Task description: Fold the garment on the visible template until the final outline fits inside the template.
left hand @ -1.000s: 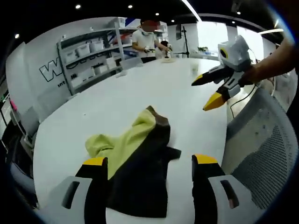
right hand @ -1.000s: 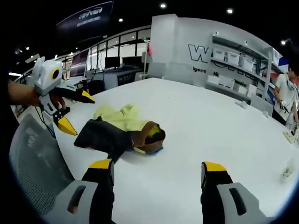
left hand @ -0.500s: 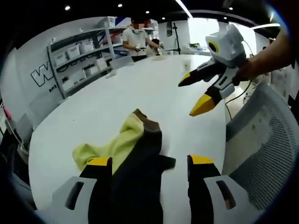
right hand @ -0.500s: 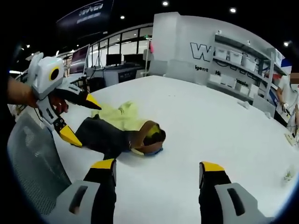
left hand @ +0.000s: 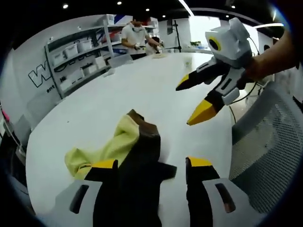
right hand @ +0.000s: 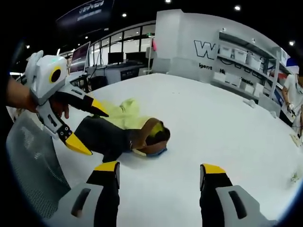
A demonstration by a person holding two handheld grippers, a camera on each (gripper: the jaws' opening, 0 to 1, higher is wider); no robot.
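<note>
Garment (left hand: 137, 151): crumpled heap on the white table (left hand: 142, 90), dark fabric toward the near edge, yellow-green part bunched on the far side, a brown band at one end. Not spread, not folded.
Garment, right gripper view (right hand: 120, 135): lies left of centre, just beyond the jaw tips; a small blue bit shows under the brown end.
Template: no outline can be made out on the table; cannot tell where it lies.
Left gripper (left hand: 151, 163): jaws apart, nothing between them, poised low over the dark fabric. Seen from the other side (right hand: 85, 125), it hangs just above the near edge of the heap with yellow tips spread.
Right gripper (right hand: 158, 168): jaws apart and empty, above bare table beside the brown end. In the left gripper view (left hand: 191, 101) it floats over the table, clear of the cloth.
Why so held: both open and flanking the heap, likely to pinch two points and pull the cloth flat.
Stage: judged early; spreading not yet done.
Risk: layers bunched, so a pinch may take more than one ply.
Surroundings: mesh chair back (left hand: 265, 146) at the table edge; shelving (left hand: 78, 56) and a person (left hand: 135, 35) far behind.
</note>
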